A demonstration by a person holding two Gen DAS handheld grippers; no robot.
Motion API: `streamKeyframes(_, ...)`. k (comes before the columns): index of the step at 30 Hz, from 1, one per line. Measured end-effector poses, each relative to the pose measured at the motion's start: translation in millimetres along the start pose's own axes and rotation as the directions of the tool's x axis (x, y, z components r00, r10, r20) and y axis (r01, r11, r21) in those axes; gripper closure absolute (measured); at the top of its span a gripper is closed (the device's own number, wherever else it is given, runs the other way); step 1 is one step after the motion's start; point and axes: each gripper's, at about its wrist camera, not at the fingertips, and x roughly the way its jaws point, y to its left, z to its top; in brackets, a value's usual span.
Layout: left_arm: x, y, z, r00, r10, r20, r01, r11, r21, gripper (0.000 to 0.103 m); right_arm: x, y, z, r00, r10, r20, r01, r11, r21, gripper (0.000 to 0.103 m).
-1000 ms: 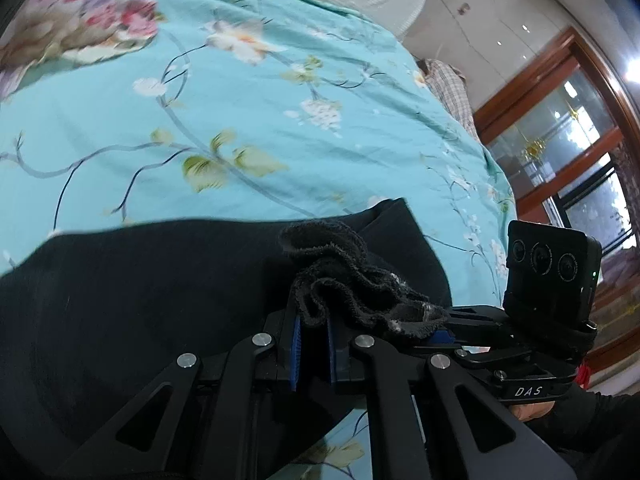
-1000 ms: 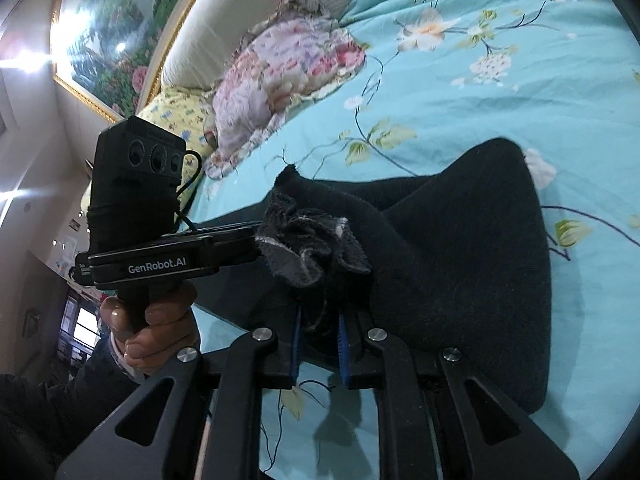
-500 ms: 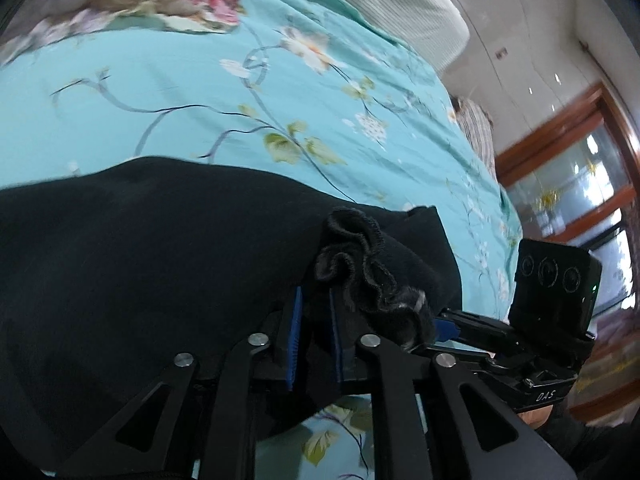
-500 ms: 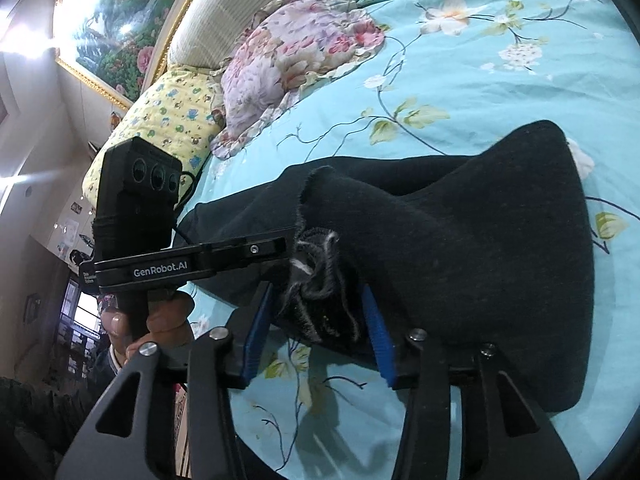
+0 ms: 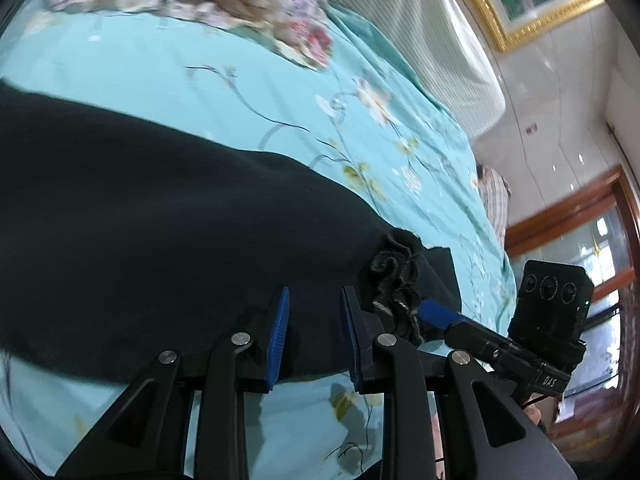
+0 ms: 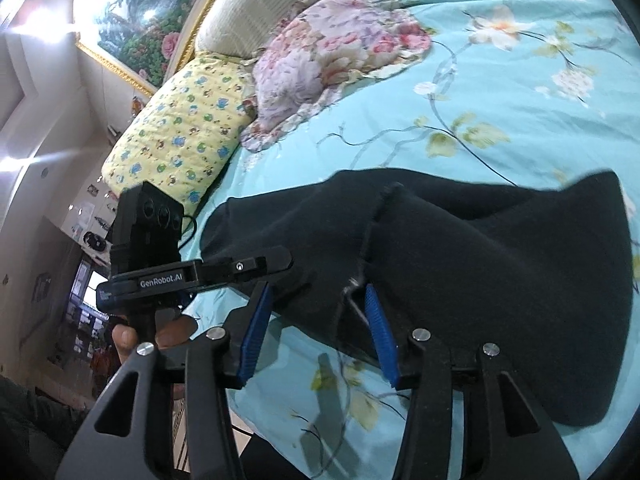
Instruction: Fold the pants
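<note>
Black pants [image 5: 168,232] lie folded over on the turquoise floral bedsheet [image 5: 280,92]. My left gripper [image 5: 314,314] hovers over their near edge with its jaws opening. Dark cloth shows in the gap, but the blue pads [image 5: 278,332] do not press it. The crumpled hem [image 5: 394,280] sits just right of it, against my right gripper's blue tip [image 5: 438,314]. In the right wrist view, my right gripper [image 6: 316,316] stands open over the pants [image 6: 500,280]. The frayed hem edge [image 6: 360,276] lies loose between its pads. My left gripper [image 6: 244,266] sits to the left, held by a hand [image 6: 160,332].
A floral pillow [image 6: 332,48] and a yellow pillow [image 6: 180,120] lie by the striped headboard [image 6: 248,20]. A gold-framed painting [image 6: 136,12] hangs above them. The bed's near edge [image 6: 256,412] drops away below my grippers. A wooden-framed glass door [image 5: 580,232] stands beyond the bed.
Both grippers were shut on the bunched hem and have now opened, so the cloth has dropped onto the bed. The left gripper has slid sideways and rolled, and the right has lifted slightly.
</note>
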Motion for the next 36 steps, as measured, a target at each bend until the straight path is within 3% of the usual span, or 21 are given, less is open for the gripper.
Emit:
streamKeyframes(8, -44.2, 25.9, -11.7, 0.990, 0.074, 0.116, -0.062, 0.992, -0.109, 0.075, 23.0, 24.0, 17.9, 0.998, 0.036, -0.042, -0.040, 0.996, -0.076, 0.053)
streamKeyframes(14, -78.8, 54.4, -23.4, 0.974, 0.127, 0.185, -0.081, 0.968, -0.236, 0.075, 47.1, 45.4, 30.4, 0.995, 0.050, -0.088, -0.062, 0.988, -0.139, 0.053)
streamKeyframes(19, -103.7, 77.0, -35.2, 0.954, 0.187, 0.233, -0.103, 0.938, -0.330, 0.075, 67.6, 63.0, 42.4, 0.990, 0.062, -0.125, -0.085, 0.978, -0.192, 0.052)
streamKeyframes(22, -117.9, 90.2, -44.5, 0.937, 0.230, 0.262, -0.116, 0.915, -0.387, 0.063, 80.2, 71.8, 48.6, 0.989, 0.055, -0.140, -0.085, 0.972, -0.219, 0.041)
streamKeyframes(27, -130.4, 114.2, -50.6, 0.919, 0.285, 0.273, -0.129, 0.871, -0.474, 0.062, 104.2, 87.4, 58.1, 0.982, 0.053, -0.182, -0.101, 0.960, -0.262, 0.041)
streamKeyframes(32, -134.5, 131.5, -49.6, 0.909, 0.317, 0.271, -0.133, 0.836, -0.532, 0.058, 129.3, 104.6, 69.9, 0.974, 0.052, -0.220, -0.121, 0.943, -0.310, 0.041)
streamKeyframes(36, -131.7, 142.6, -45.4, 0.912, 0.320, 0.255, -0.131, 0.818, -0.560, 0.058, 153.8, 116.0, 82.8, 0.966, 0.048, -0.254, -0.136, 0.930, -0.342, 0.041)
